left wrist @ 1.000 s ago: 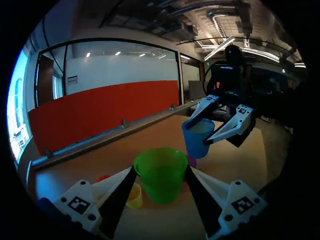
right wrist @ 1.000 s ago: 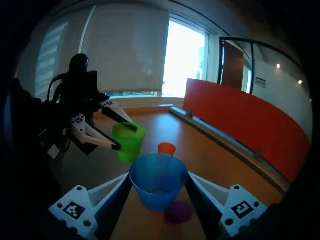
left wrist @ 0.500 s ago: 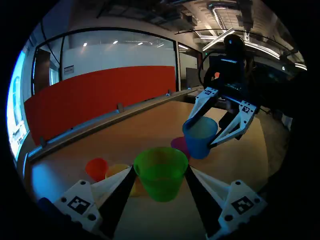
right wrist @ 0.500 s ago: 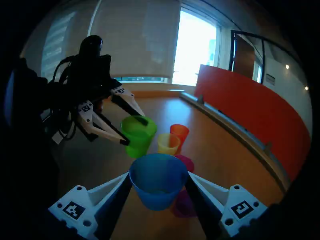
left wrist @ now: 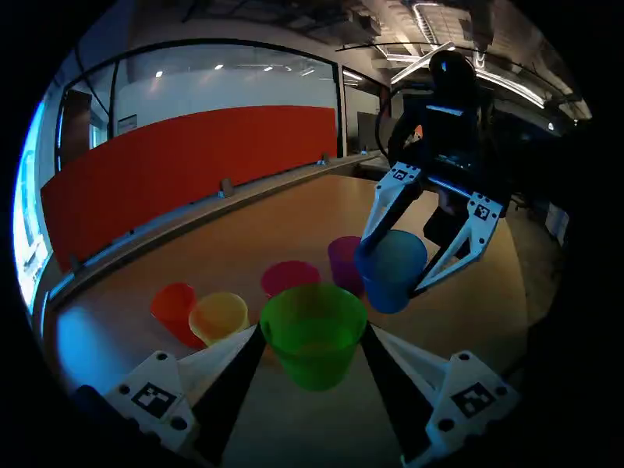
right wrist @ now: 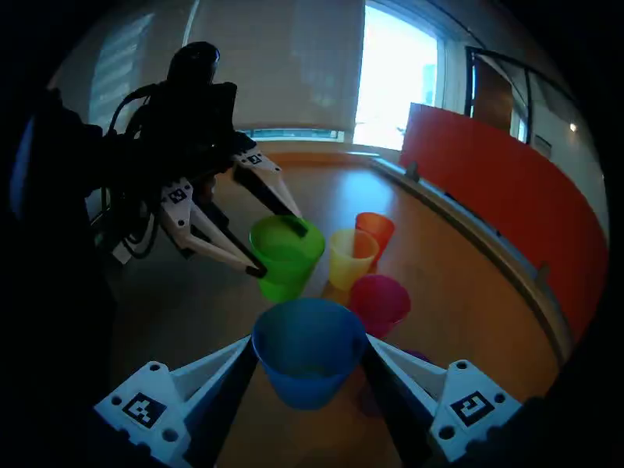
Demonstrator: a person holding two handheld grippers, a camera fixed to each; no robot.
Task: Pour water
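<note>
Two cups are clamped, the green cup [left wrist: 313,351] in the left tool [left wrist: 313,331] and the blue cup [right wrist: 308,363] in the right tool [right wrist: 310,343], both now brought lower over the middle of the tabletop [left wrist: 257,226] beside an orange cup [left wrist: 173,308], yellow cup [left wrist: 218,316], pink cup [left wrist: 288,274] and purple cup [left wrist: 343,257], so pouring is judged near.

Cups: green cup [left wrist: 313,343], blue cup [right wrist: 308,363], orange cup [left wrist: 173,310], yellow cup [left wrist: 218,316], pink cup [left wrist: 288,277], purple cup [left wrist: 342,259] (all plain)
Bench [left wrist: 257,234]: orange-brown
Partition [left wrist: 195,160]: red-orange
Left tool [left wrist: 313,331], right tool [right wrist: 308,343]: white, black-and-white square markers
</note>
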